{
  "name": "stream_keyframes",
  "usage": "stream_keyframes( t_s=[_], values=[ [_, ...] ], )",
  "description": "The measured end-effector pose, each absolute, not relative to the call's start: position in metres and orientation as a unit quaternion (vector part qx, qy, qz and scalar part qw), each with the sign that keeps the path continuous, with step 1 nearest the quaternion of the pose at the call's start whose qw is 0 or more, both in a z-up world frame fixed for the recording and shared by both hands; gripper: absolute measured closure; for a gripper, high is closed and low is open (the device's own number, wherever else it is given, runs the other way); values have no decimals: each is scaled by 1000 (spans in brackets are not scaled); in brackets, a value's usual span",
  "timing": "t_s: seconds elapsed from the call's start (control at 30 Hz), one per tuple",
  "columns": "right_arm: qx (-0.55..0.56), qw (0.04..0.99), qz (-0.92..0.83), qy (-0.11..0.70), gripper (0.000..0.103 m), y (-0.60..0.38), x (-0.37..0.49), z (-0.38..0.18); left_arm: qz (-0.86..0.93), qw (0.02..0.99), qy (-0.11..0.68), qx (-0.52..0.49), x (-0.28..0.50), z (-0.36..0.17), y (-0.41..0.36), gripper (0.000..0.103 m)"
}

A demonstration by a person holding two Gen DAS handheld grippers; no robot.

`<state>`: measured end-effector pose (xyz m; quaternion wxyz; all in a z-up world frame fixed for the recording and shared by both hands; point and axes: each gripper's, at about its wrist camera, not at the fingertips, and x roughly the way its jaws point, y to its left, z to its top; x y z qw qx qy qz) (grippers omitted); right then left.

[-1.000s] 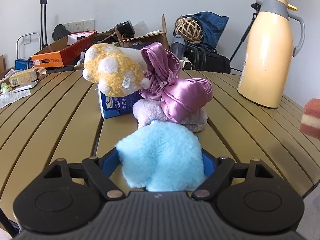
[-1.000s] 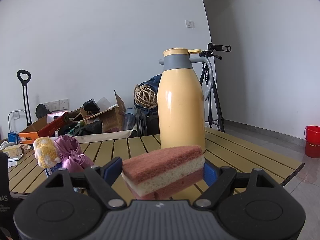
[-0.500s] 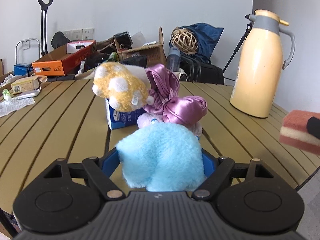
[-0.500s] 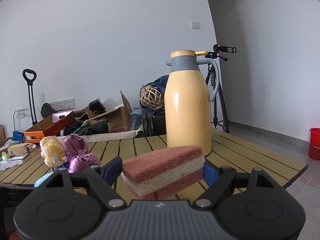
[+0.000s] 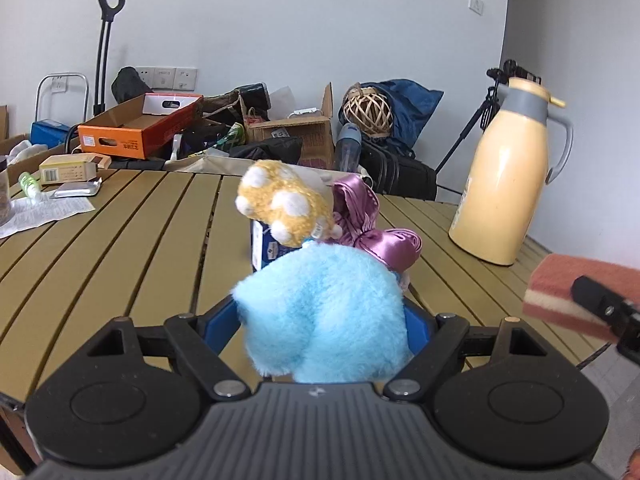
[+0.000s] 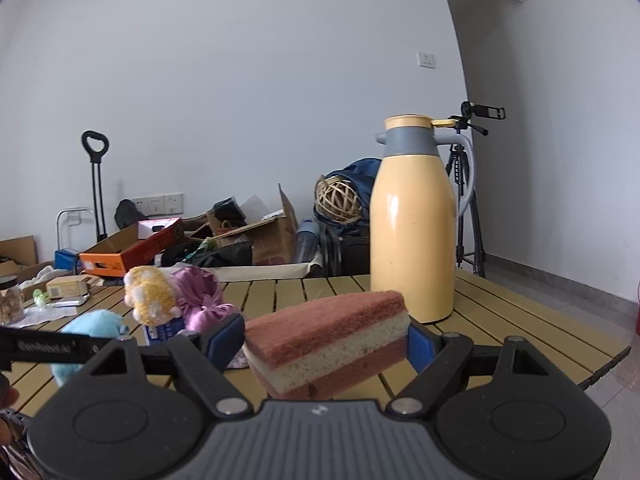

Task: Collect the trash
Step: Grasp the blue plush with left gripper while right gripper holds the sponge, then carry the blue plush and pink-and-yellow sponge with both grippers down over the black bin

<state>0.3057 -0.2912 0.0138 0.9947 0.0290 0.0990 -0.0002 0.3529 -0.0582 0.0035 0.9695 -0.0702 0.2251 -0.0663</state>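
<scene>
My left gripper (image 5: pixel 320 320) is shut on a fluffy light-blue plush (image 5: pixel 324 312), held up above the near edge of the slatted wooden table (image 5: pixel 120 248). The same blue plush (image 6: pixel 90 326) shows at the left of the right wrist view. My right gripper (image 6: pixel 326 340) is shut on a red-and-cream layered sponge (image 6: pixel 326 344), lifted over the table's right part; that sponge (image 5: pixel 568 292) appears at the right edge of the left wrist view. On the table lie a yellow plush (image 5: pixel 284 208), a purple satin bag (image 5: pixel 376 228) and a blue-and-white box (image 5: pixel 266 250).
A tall yellow thermos jug (image 5: pixel 508 184) stands at the table's right. Papers, a small box and a green bottle (image 5: pixel 30 182) lie at the far left. Beyond the table are cardboard boxes (image 5: pixel 136 126), bags, a wicker ball (image 5: pixel 368 110) and a tripod (image 6: pixel 468 200).
The left gripper rose and drew back with the blue plush, so the toys on the table look smaller and farther. The sponge came further into the left view. The right gripper shifted slightly.
</scene>
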Motion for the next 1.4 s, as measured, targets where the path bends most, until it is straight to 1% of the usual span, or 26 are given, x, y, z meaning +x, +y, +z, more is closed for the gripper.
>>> stream_keyframes(
  t_s=[0.23, 0.73, 1.0, 1.23, 1.4],
  values=[
    [17, 994, 20, 103, 21, -272, 285, 11, -69, 973, 210, -66, 321, 11, -46, 20],
    [16, 992, 49, 117, 21, -245, 229, -7, -84, 972, 212, -54, 249, -3, -28, 20],
    [16, 986, 62, 155, 21, -235, 211, -29, -80, 967, 239, -32, 225, -24, -21, 20],
    [2, 977, 78, 198, 21, -221, 198, -51, -70, 957, 281, -13, 218, -50, -13, 20],
    [-7, 969, 87, 233, 21, -213, 192, -69, -63, 953, 297, 1, 213, -60, -10, 20]
  ],
)
